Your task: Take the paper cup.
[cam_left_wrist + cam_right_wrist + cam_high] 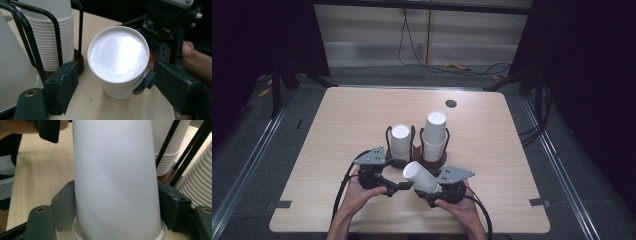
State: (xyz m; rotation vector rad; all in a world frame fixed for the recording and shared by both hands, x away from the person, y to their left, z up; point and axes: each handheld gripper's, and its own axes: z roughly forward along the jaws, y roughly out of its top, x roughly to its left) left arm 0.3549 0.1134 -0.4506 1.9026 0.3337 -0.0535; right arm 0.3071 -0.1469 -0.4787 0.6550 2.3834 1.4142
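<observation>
Just in front of the wire cup holder (432,159), a white paper cup (421,176) lies tilted, its base toward the holder, clamped near its rim by the right gripper (430,191). Beside it, the left gripper (398,186) stands with jaws apart on either side of the cup's base, above the desk (492,150). Two cup stacks (434,132) fill the holder.

Paper cup (116,177) top and rim cut off by right gripper view's edges, left cup stack (15,65) cropped in left gripper view
</observation>
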